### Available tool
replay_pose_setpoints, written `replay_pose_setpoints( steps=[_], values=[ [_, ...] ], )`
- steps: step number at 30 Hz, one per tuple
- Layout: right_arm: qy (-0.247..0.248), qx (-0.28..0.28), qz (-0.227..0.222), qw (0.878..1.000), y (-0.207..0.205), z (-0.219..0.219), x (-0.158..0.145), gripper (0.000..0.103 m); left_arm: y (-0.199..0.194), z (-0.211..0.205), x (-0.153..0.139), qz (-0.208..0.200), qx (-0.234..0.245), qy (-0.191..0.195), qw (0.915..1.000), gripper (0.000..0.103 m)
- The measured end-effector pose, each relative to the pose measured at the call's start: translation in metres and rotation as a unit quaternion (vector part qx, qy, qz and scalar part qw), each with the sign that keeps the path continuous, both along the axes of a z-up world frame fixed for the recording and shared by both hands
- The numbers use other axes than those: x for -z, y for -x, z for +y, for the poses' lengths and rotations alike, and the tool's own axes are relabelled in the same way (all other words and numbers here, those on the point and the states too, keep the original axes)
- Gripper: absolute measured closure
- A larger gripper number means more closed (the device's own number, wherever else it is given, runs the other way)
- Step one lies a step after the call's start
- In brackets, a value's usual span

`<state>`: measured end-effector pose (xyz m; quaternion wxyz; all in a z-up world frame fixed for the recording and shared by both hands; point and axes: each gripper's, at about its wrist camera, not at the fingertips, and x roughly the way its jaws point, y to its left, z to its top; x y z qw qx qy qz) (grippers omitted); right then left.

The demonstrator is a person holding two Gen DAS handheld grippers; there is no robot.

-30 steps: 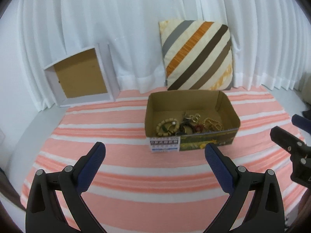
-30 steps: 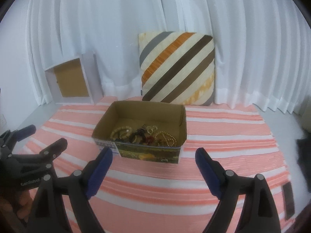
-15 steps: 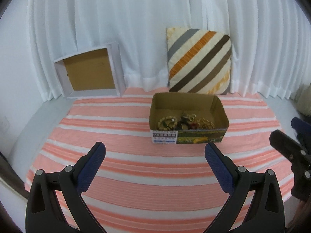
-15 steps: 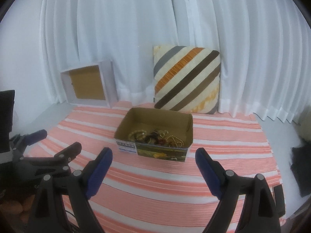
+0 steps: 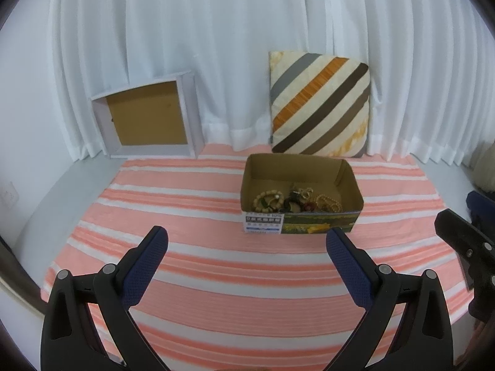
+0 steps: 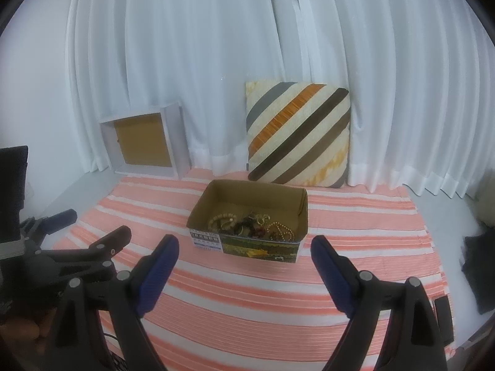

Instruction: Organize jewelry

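An open cardboard box [image 5: 348, 171] stands on the striped cloth, right of centre in the left wrist view and in the middle of the right wrist view [image 6: 301, 207]. In it lies a tangle of jewelry [image 5: 295, 201], with bead bracelets and chains, also seen in the right wrist view [image 6: 252, 224]. My left gripper [image 5: 247, 244] is open and empty, held above the cloth well in front of the box. My right gripper [image 6: 244, 253] is open and empty, also in front of the box.
The pink and white striped cloth [image 5: 185, 216] covers a white surface. A striped cushion [image 5: 318, 105] leans on the white curtain behind the box. A white box with a brown inside [image 5: 148, 120] stands at the back left. A dark object [image 6: 479, 266] lies at the right edge.
Both grippers have pulled back and risen, so the box looks smaller and farther away. Both stay open and empty.
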<state>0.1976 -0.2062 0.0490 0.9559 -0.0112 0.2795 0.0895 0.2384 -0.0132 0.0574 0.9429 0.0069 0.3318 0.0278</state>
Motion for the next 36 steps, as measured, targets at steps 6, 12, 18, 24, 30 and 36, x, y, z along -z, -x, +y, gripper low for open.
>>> replay_pose_setpoints(
  steps=[6,12,18,24,30,36],
  values=[
    [0.002,0.003,0.001,1.000,0.0015,0.0005,-0.0020,0.014,-0.0003,0.0002,-0.0003,-0.001,0.000,-0.001,1.0000,0.001],
    [0.002,0.003,0.001,1.000,0.0013,0.0022,-0.0018,0.014,0.0005,-0.0007,-0.0020,0.000,-0.002,-0.002,1.0000,0.001],
    [0.002,0.002,0.003,1.000,0.0015,0.0038,-0.0014,0.014,0.0003,-0.0001,-0.0026,-0.001,-0.002,-0.002,1.0000,0.001],
    [0.003,0.002,0.003,1.000,0.0014,0.0041,-0.0014,0.014,0.0012,-0.0004,-0.0028,-0.001,-0.003,-0.002,1.0000,0.001],
    [0.003,0.002,0.003,1.000,0.0013,0.0033,-0.0018,0.014,0.0016,-0.0002,-0.0020,0.000,-0.002,-0.003,1.0000,0.001],
    [0.003,0.001,0.004,1.000,0.0012,0.0032,-0.0018,0.014,0.0027,-0.0016,-0.0021,0.000,-0.002,-0.004,1.0000,0.001]
  ],
)
